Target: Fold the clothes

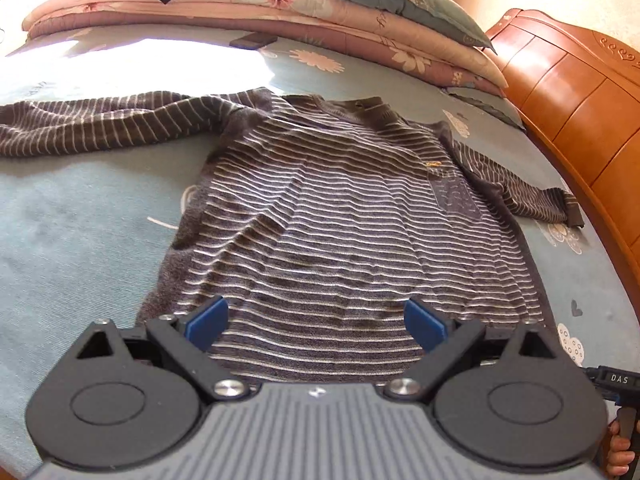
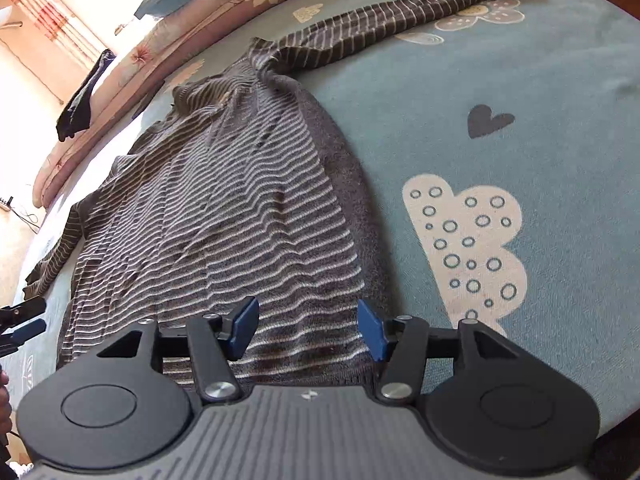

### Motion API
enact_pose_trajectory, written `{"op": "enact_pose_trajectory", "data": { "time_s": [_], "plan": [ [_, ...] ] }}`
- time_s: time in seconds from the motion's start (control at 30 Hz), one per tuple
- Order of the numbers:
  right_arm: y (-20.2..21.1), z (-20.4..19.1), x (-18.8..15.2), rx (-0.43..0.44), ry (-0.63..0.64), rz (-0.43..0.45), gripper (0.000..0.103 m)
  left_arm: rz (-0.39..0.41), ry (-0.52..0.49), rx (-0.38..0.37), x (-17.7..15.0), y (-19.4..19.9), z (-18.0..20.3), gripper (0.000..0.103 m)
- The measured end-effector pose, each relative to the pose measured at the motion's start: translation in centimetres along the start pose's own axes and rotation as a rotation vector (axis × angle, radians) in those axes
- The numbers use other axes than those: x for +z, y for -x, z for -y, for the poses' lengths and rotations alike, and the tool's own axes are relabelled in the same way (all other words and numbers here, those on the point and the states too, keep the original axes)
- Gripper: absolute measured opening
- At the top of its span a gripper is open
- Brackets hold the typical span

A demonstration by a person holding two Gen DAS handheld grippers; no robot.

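Left gripper wide apart, empty, over the hem of the grey white-striped knit sweater. Right gripper likewise, over the hem's right corner. Bare blue patterned bedsheet rightward; sleeves outspread beyond; folded pink floral quilt farthest.

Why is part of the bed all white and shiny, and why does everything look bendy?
In the left wrist view, sunlight washes out the sheet behind the shirt, losing its pattern. In the right wrist view, the curtain corner glares too. Both fisheye views curve straight edges, like the headboard, and darken at the corners.
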State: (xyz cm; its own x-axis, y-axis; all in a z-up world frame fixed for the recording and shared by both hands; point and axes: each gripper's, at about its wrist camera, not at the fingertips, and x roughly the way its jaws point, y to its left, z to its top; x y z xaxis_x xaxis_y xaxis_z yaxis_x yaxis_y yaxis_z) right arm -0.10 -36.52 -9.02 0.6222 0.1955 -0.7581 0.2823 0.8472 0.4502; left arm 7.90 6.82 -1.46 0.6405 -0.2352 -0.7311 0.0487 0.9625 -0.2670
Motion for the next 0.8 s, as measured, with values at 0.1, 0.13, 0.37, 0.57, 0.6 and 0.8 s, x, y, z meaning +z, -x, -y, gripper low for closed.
{"op": "enact_pose_trajectory", "data": {
  "time_s": [0.1, 0.13, 0.37, 0.57, 0.6, 0.8],
  "plan": [
    [1.2, 0.0, -0.3, -0.112, 0.005, 0.062, 0.064, 0.029, 0.061, 0.006, 0.6, 1.8, -2.8, 0.094],
    [1.6, 0.0, -0.3, -0.131, 0.017, 0.076, 0.065, 0.030, 0.083, -0.004, 0.8, 2.1, -3.7, 0.094],
    [2.2, -1.7, -0.9, -0.056, 0.056, 0.079, 0.073, -0.086, 0.149, -0.187, 0.4, -0.9, -5.5, 0.094],
    [2.0, -3.0, -1.4, -0.040, 0.084, 0.056, 0.073, -0.210, 0.137, -0.223, -0.8, -5.3, -4.9, 0.094],
    [2.1, -3.0, -1.4, -0.039, 0.084, 0.059, 0.073, -0.212, 0.129, -0.214, -0.8, -5.1, -5.0, 0.094],
    [2.4, -2.5, -1.2, -0.044, 0.067, 0.070, 0.074, -0.223, 0.081, -0.160, -0.5, -3.9, -5.4, 0.085]
  ]
}}
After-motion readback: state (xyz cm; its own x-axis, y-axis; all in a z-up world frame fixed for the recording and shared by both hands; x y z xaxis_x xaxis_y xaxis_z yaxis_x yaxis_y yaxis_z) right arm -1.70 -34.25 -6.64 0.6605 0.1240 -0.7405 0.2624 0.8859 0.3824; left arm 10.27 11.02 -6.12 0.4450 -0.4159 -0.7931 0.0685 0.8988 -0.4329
